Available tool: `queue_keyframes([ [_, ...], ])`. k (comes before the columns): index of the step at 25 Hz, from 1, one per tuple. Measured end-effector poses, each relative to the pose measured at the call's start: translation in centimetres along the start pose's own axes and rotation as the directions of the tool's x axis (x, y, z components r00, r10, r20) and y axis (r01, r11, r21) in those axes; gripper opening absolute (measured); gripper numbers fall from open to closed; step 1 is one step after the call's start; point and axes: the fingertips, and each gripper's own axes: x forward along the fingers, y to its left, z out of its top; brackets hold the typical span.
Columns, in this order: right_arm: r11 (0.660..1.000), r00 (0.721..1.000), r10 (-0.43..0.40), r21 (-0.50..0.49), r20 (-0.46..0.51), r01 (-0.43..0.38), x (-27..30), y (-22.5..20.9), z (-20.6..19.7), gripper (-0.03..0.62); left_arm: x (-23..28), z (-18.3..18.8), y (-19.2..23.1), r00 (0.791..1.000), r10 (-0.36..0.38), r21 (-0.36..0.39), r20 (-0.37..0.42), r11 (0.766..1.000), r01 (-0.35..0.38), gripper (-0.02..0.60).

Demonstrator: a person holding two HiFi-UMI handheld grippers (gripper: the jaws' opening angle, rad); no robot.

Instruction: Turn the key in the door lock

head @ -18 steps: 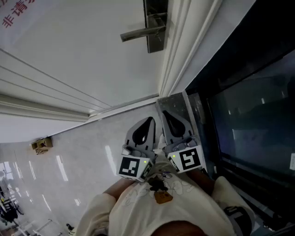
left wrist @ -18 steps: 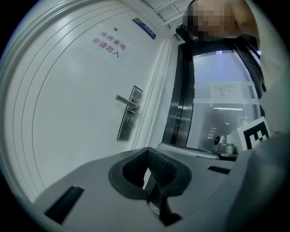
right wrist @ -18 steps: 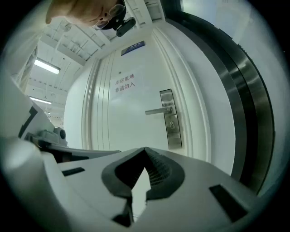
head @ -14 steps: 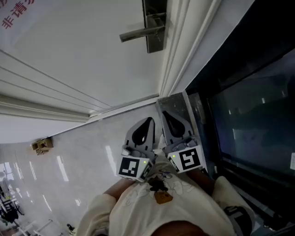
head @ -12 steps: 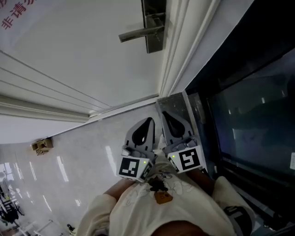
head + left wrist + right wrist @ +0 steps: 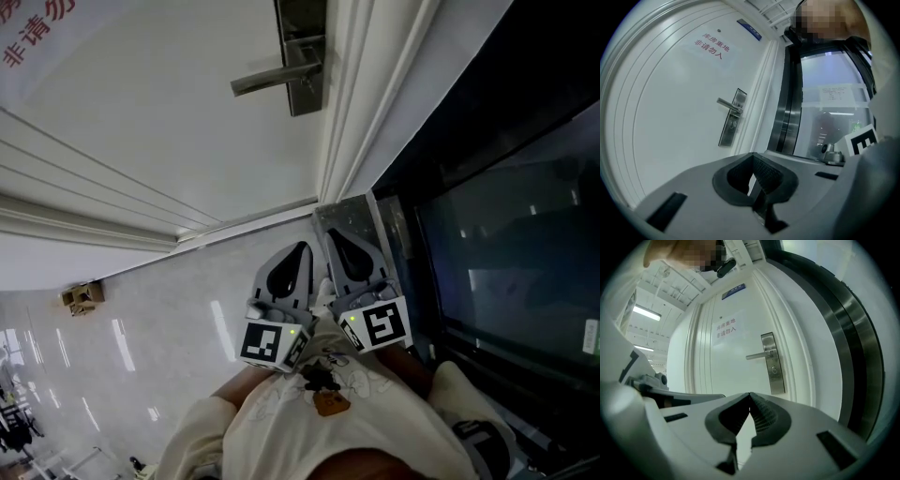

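The white door [image 6: 169,122] carries a steel lock plate [image 6: 305,56] with a lever handle [image 6: 272,80] pointing left. In the right gripper view the plate [image 6: 772,363] shows a small round keyhole [image 6: 774,371] under the lever; I cannot make out a key. My left gripper [image 6: 301,247] and right gripper [image 6: 335,234] are held side by side close to my body, well short of the door. The left gripper [image 6: 753,157] has its jaws closed tip to tip with nothing between them. So does the right gripper [image 6: 749,395].
A white door frame [image 6: 361,94] runs beside the lock, with a dark glass panel [image 6: 506,216] to its right. A red-lettered notice [image 6: 37,28] is stuck on the door. Glossy floor [image 6: 141,319] lies below, with a small brown object [image 6: 82,296] at the left.
Both grippers keep their place side by side. The head view has shifted a little, so the lever handle and lock plate sit slightly further left in the picture.
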Motion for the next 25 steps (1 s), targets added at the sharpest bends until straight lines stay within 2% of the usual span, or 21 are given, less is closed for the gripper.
queue_keyframes([
  [4, 0.998, 1.0, 0.002, -0.062, 0.025, 0.0, 0.2, -1.2, 0.4, 0.008, 1.0, -0.3, -0.6, 1.0, 0.014, -0.016, 0.011, 1.0, -0.013, 0.003],
  [7, 0.998, 1.0, 0.017, -0.058, 0.016, -0.016, 1.0, -1.7, 0.1, 0.008, 1.5, -0.7, -0.3, 0.999, 0.031, -0.028, 0.009, 0.999, -0.031, 0.003],
  [13, 0.998, 1.0, 0.011, -0.068, 0.011, -0.01, 4.4, -2.5, 0.4, 0.009, 3.3, 0.1, 2.9, 0.999, 0.053, -0.041, 0.004, 0.998, -0.053, 0.003],
  [19, 0.992, 0.999, -0.051, -0.111, 0.02, 0.053, 9.2, -3.4, 1.6, 0.059, 6.1, 2.6, 6.6, 1.0, -0.009, -0.017, 0.019, 1.0, 0.009, 0.003],
  [25, 0.968, 0.989, -0.135, -0.205, 0.055, 0.143, 12.8, -4.7, 3.8, 0.077, 8.3, 3.9, 8.8, 0.998, -0.062, -0.003, 0.021, 0.998, 0.062, 0.003],
])
